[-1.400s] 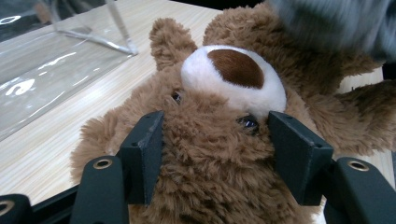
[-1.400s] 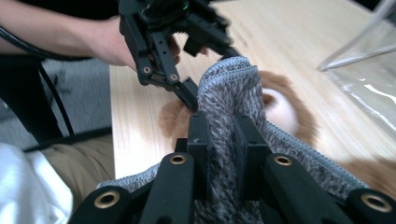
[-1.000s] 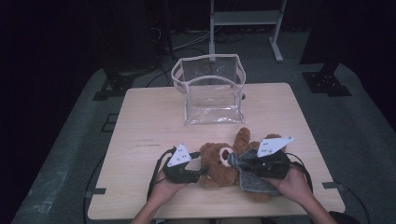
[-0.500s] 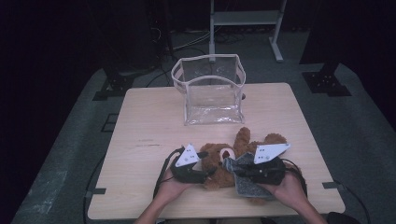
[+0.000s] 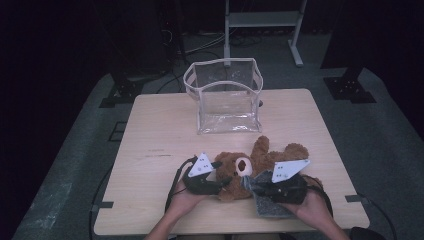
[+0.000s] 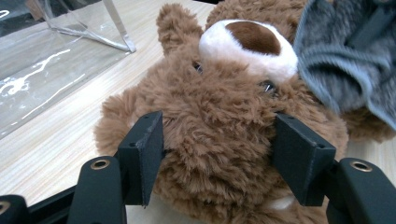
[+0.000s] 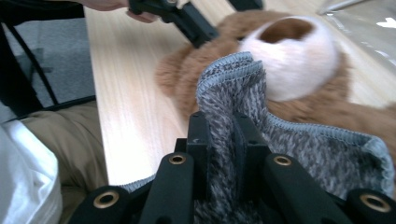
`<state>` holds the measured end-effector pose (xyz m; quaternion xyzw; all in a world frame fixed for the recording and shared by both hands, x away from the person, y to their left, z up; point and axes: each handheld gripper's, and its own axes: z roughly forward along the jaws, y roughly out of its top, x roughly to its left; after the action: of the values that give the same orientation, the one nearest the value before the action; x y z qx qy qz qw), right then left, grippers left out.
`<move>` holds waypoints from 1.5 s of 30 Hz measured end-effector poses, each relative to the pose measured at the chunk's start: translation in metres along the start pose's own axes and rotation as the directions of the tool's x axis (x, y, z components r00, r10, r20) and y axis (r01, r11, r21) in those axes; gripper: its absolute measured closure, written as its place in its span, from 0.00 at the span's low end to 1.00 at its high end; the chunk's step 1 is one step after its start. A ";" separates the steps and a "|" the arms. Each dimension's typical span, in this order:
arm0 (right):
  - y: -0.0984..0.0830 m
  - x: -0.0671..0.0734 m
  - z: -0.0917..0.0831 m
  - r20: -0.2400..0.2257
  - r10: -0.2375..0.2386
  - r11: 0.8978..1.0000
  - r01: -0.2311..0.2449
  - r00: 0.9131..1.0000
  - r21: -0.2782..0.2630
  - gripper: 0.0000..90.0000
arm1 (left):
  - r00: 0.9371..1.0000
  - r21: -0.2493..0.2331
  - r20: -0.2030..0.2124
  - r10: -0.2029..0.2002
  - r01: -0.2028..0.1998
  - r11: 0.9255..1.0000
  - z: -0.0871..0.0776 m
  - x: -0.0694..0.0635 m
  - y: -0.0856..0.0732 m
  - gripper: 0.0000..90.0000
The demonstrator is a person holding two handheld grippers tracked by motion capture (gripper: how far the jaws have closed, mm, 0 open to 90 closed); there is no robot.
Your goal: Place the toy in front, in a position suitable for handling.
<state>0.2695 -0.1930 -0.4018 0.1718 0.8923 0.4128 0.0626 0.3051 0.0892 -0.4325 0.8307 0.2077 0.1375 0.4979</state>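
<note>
Left gripper view, fluffy brown teddy bear [image 6: 219, 116], white snout

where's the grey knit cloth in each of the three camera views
High view: the grey cloth lies at lower right, under the right gripper.
Left gripper view: upper right corner, beside the bear's muzzle.
Right gripper view: centre, pinched between the jaws.
Shared landmark: the teddy bear's white muzzle.
</note>
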 end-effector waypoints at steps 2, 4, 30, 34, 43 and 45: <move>0.001 0.002 0.003 -0.028 -0.001 1.000 0.001 1.000 0.017 0.87 | 1.000 0.003 0.011 0.000 0.000 1.000 0.000 0.000 -0.002 0.40; 0.006 -0.001 -0.003 -0.024 0.001 1.000 -0.001 1.000 -0.004 0.87 | 1.000 0.000 0.013 -0.004 0.004 1.000 0.000 0.000 -0.003 0.40; 0.053 -0.062 -0.003 0.005 0.126 0.990 -0.126 0.992 -0.061 0.87 | 0.997 -0.018 0.054 0.053 -0.052 0.998 0.009 -0.014 -0.001 0.41; 0.051 -0.068 0.010 -0.004 0.133 0.991 -0.133 0.991 0.005 0.87 | 0.997 -0.018 0.054 0.060 -0.059 0.998 0.008 -0.014 -0.004 0.41; 0.063 -0.075 0.014 -0.046 0.117 0.993 -0.116 0.992 0.019 0.87 | 0.995 -0.012 0.044 0.094 -0.093 0.996 0.007 -0.021 -0.006 0.42; 0.072 -0.075 0.025 -0.066 0.103 0.995 -0.102 0.992 0.023 0.87 | 0.993 -0.015 0.045 0.106 -0.105 0.994 0.007 -0.023 -0.007 0.42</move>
<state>0.3645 -0.1588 -0.3652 0.2042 0.8878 0.4124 0.0096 0.2867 0.0756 -0.4421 0.8403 0.1511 0.1458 0.4999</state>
